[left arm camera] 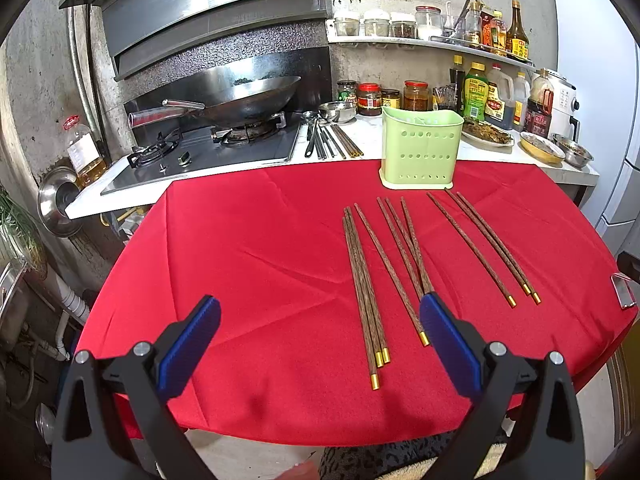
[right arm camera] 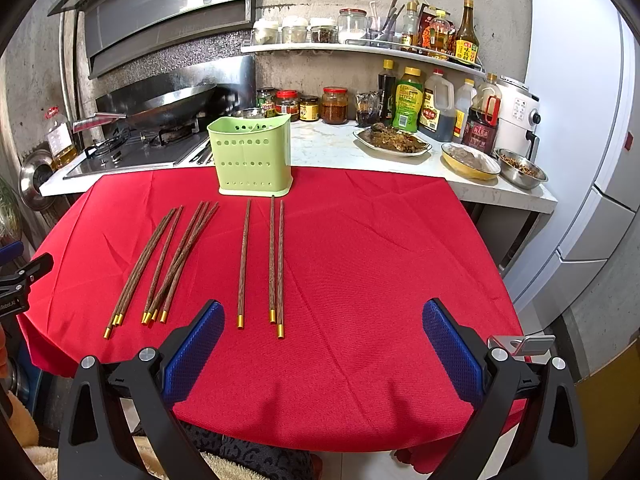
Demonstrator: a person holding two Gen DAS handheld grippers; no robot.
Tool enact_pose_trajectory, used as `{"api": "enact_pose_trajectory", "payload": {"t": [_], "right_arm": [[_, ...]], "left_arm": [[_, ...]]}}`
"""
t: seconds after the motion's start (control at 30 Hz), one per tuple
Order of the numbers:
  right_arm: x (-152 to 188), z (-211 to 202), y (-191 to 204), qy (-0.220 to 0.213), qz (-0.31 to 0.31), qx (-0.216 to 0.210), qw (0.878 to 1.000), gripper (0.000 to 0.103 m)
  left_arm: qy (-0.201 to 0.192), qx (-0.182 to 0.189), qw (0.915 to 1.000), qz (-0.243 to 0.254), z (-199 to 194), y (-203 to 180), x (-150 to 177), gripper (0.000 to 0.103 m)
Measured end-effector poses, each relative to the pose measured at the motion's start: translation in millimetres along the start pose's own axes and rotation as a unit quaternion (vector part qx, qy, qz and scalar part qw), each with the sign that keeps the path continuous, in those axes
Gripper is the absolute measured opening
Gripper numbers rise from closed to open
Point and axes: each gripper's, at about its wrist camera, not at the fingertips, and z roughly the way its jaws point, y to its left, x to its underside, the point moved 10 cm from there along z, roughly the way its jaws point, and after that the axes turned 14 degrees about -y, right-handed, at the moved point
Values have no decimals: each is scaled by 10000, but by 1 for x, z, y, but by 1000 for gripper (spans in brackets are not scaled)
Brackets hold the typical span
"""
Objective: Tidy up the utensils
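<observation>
Several dark wooden chopsticks with gold tips lie in loose groups on a red tablecloth. A pale green perforated utensil holder stands upright at the cloth's far edge. My left gripper hovers open over the near edge, its right blue pad over the gold ends of the middle group. My right gripper is open too, just right of the rightmost chopsticks, nothing between its pads. Part of the left gripper shows at the left edge of the right wrist view.
Behind the table runs a counter with a stove and wok, metal utensils, sauce jars and bottles, and dishes of food. A white fridge stands at the right. A metal clip sits on the table's right edge.
</observation>
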Motion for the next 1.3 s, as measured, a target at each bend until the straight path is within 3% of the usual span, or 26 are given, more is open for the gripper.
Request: {"api": "enact_pose_trajectory", "payload": {"t": [0.63,0.87,1.0,1.13,1.3], "right_arm": [[5,5,5,67,4,-91,9999,97],[17,27,21,160,119,-365,9991,97],[18,44,30,-127,41,-419,9990,97],[34,68,41,310,57,-660,9973,97],[39,86,43,497,-44,-567,9971,97]], "left_arm": [[141,-95,9998,-59,9,5,10,97],[432,-262,9987,-108,32,16,34,97],[609,-178,9980,-65,49,15,52,97],[875,19,9961,-49,67,7,70,97],[1063,159,9942,-46,84,-2,82,97]]}}
